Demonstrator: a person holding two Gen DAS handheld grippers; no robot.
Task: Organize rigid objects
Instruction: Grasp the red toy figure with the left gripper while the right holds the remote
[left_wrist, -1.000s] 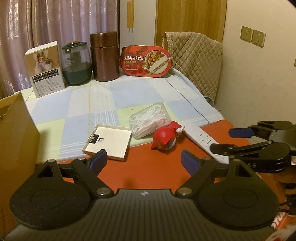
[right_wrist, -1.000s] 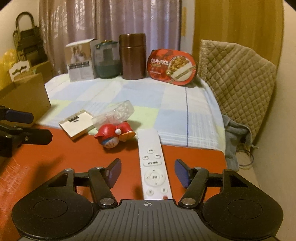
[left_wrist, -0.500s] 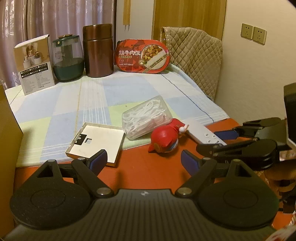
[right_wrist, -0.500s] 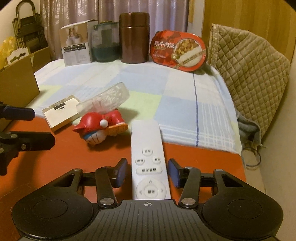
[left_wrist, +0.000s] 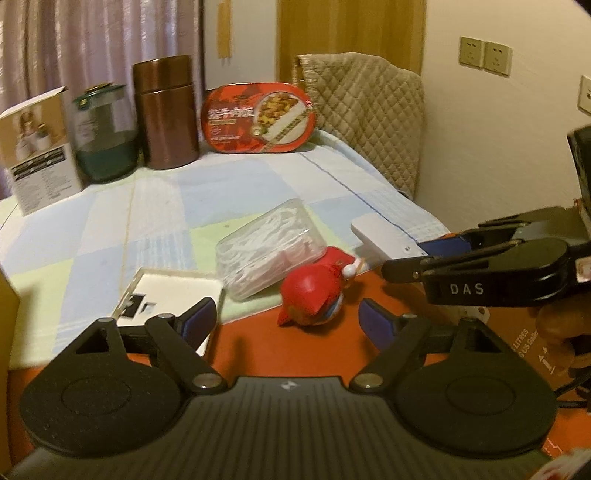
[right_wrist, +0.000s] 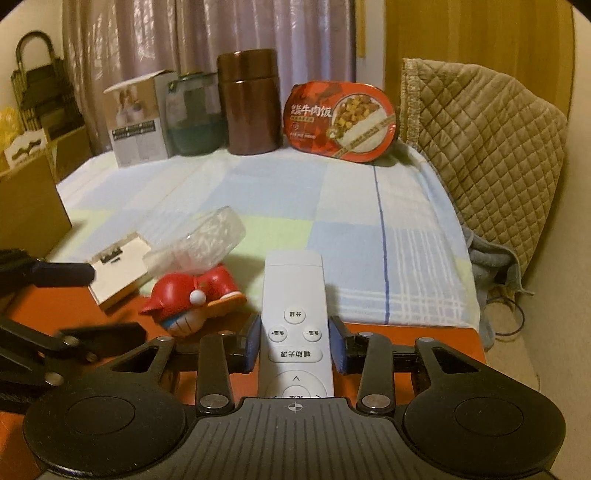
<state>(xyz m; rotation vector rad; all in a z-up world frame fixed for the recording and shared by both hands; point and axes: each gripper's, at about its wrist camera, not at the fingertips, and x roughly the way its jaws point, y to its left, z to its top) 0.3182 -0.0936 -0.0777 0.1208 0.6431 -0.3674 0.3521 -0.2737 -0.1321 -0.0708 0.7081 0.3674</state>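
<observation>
My right gripper (right_wrist: 294, 343) is shut on a white remote control (right_wrist: 293, 295), its blue pads against both long sides. The remote's far end (left_wrist: 380, 236) shows in the left wrist view beyond the right gripper (left_wrist: 421, 258). My left gripper (left_wrist: 284, 319) is open and empty, low over the red table, with a red toy figure (left_wrist: 314, 295) lying just ahead between its fingers. The toy (right_wrist: 188, 297) lies left of the remote. A clear plastic box of white picks (left_wrist: 269, 251) and a flat white box (left_wrist: 170, 291) lie behind it on the checked cloth (left_wrist: 177, 206).
At the back stand a white carton (left_wrist: 37, 147), a green glass jar (left_wrist: 105, 136), a brown canister (left_wrist: 166, 114) and a red oval meal pack (left_wrist: 258, 118). A quilted chair back (right_wrist: 480, 147) is at right. A cardboard box (right_wrist: 26, 206) stands at left.
My right gripper moved forward along the remote and closed on its sides. My left gripper moved forward and right, bringing the red toy between its fingers.
</observation>
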